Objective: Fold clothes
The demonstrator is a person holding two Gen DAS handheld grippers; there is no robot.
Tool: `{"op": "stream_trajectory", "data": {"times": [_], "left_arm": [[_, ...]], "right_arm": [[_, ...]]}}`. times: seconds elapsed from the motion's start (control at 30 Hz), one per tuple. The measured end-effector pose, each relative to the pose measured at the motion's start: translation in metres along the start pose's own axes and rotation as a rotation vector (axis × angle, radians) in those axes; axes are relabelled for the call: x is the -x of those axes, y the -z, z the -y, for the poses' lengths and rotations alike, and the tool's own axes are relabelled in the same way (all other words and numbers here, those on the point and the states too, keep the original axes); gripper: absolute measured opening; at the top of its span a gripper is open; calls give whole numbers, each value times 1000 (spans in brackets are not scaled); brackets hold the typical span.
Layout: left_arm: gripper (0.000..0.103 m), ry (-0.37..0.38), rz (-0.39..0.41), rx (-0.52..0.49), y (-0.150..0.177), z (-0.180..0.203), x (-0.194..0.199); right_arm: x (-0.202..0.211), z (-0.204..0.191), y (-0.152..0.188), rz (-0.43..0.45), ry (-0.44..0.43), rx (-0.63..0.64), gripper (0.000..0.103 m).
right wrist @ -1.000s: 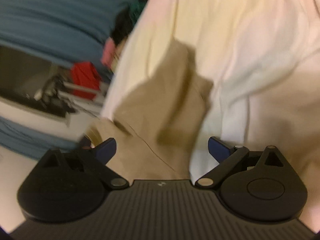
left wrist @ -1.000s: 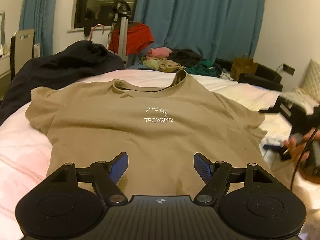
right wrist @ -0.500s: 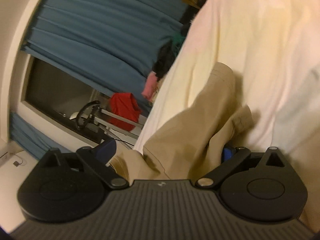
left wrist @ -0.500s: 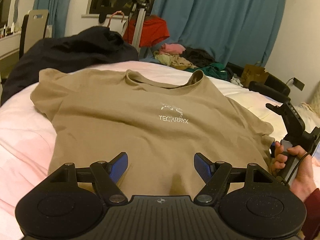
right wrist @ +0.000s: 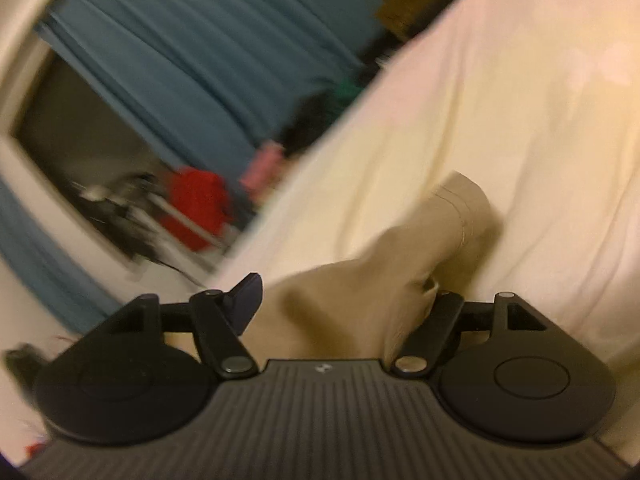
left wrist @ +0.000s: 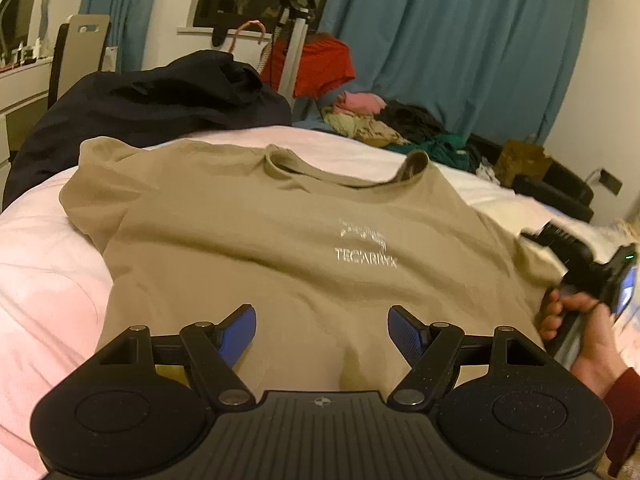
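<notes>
A tan T-shirt (left wrist: 280,248) with a white chest logo lies face up and flat on the bed, collar at the far side. My left gripper (left wrist: 322,326) hovers open over the shirt's lower middle, with nothing between its fingers. A person's hand (left wrist: 580,328) holds my right gripper (left wrist: 568,248) at the shirt's right sleeve. In the right wrist view, the right gripper (right wrist: 340,300) stands open with the bunched tan sleeve (right wrist: 420,248) lying between its fingers. The cloth hides the right fingertip, and this view is blurred.
The bed sheet (left wrist: 44,272) is pale pink-white. A dark jacket (left wrist: 152,104) lies heaped at the bed's far left. Beyond the bed are a pile of clothes (left wrist: 384,120), a stand draped with a red garment (left wrist: 320,64), blue curtains (left wrist: 460,40) and a chair (left wrist: 80,52).
The right gripper swung in onto the shirt's right sleeve, and the sleeve cloth now lies between its fingers. The left gripper drifted slightly over the shirt and stayed open.
</notes>
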State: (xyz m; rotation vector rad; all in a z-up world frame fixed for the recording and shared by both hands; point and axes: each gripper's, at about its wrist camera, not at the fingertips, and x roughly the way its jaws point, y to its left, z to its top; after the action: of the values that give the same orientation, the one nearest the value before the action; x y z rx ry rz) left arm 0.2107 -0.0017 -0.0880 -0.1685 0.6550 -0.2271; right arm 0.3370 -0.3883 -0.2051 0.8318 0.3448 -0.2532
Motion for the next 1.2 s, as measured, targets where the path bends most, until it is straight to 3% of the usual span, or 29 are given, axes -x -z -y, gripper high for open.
{"op": "stream_trajectory", "data": {"times": [0.07,0.1,0.13,0.37,0.6,0.87,1.07,1.2], "left_arm": [[75,-14,-4,-4,-3,-1,1],[75,-22,-6,-7,-5,-2,2],[75,-36,-11,-12,-5,-3,3],[75,-72,-30,58,-14,-29,13],[75,-80,10,156,-26,-67,42],[75,-115,60,268,-46,-112,53],[75,-134,47,252,-45,-123,38],[75,-125,21,244,-40,-124,22]], "right_arm": [[-12,-9,-5,-24,91,54,45],[-15,-17,-7,-29,135,97,20],[-12,-28,-9,-17,160,144,10],[41,-116,-24,134,204,375,9],[65,-211,-4,163,185,602,9],[44,-288,98,49,74,845,9],[-5,-301,161,-49,69,943,10],[-19,-291,167,-87,60,886,14]]}}
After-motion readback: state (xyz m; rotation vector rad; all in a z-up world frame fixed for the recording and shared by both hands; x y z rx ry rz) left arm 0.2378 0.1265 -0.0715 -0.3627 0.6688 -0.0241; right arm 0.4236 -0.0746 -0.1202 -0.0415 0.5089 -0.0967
